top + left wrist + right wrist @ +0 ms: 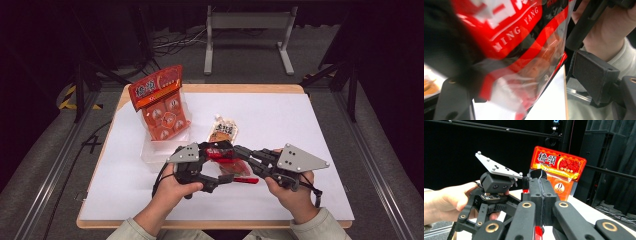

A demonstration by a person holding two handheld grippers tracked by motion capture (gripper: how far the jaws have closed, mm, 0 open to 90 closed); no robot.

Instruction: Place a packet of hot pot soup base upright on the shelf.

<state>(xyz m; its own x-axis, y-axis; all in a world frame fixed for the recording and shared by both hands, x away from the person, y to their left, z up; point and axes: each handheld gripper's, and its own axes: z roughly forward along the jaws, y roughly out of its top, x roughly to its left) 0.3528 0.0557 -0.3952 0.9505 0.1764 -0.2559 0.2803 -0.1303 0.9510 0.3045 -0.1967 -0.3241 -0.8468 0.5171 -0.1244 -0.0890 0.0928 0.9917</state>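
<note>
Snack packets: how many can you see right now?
3. A red packet is held between the two grippers, a beige pouch lies flat behind them, and an orange bag stands in the clear bin. More may be hidden under the grippers.

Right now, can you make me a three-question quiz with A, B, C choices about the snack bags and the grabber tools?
1. Where does the tall orange snack bag stand?
A in the clear plastic box
B on a chair
C on the floor

2. How many snack packets are in the high view?
A one
B three
C six

3. The right gripper is:
A wide open
B shut on the red-and-clear plastic packet
C holding a spoon

Answers:
1 A: the bag's bottom sits inside the box's walls.
2 B: there is the orange bag, a small pale packet lying flat, and the red-and-clear one.
3 B: its jaws press together with red plastic between them.
</note>
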